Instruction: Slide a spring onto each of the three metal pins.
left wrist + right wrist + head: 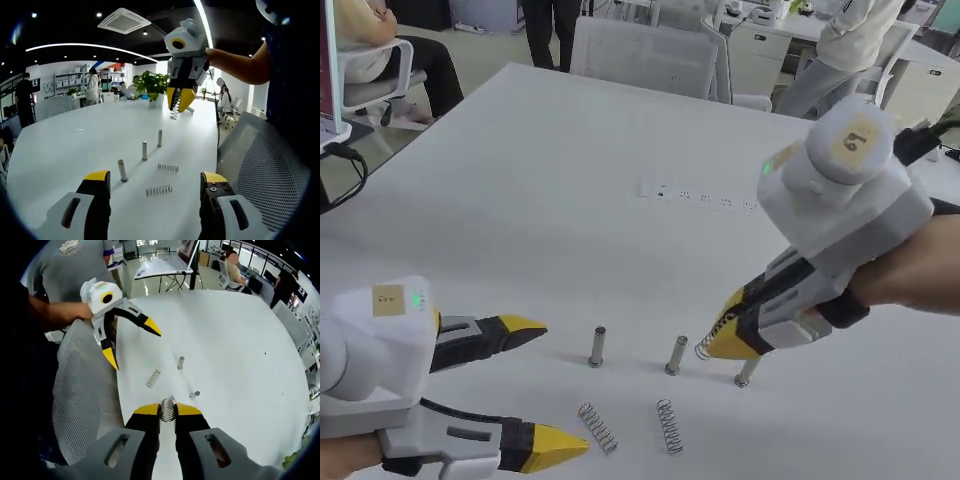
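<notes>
Jaws of the left gripper (pixel 564 388) stand wide apart at the near left and hold nothing, their yellow tips low over the white table (pixel 520 180). Just right of them the left pin (pixel 597 346) stands upright and bare. In front of it the first loose spring (pixel 597 426) and the second loose spring (pixel 668 425) lie flat, near each other but apart. Next comes the middle pin (pixel 676 355), also bare.

Just beyond it the held spring (pixel 704 346) hangs from the right gripper (pixel 725 340), whose jaws are closed on its coils. It sits between the middle pin and the right pin (pixel 747 372), and I cannot tell which one it is meant for.

The likely trouble is alignment. If the spring's bore meets a pin top at a tilt, the end coil may catch and buckle, or flick out of the pinch. A sideways push could topple a pin, since each seems to rest only on its small base. Letting go early would drop the spring beside the pin.
</notes>
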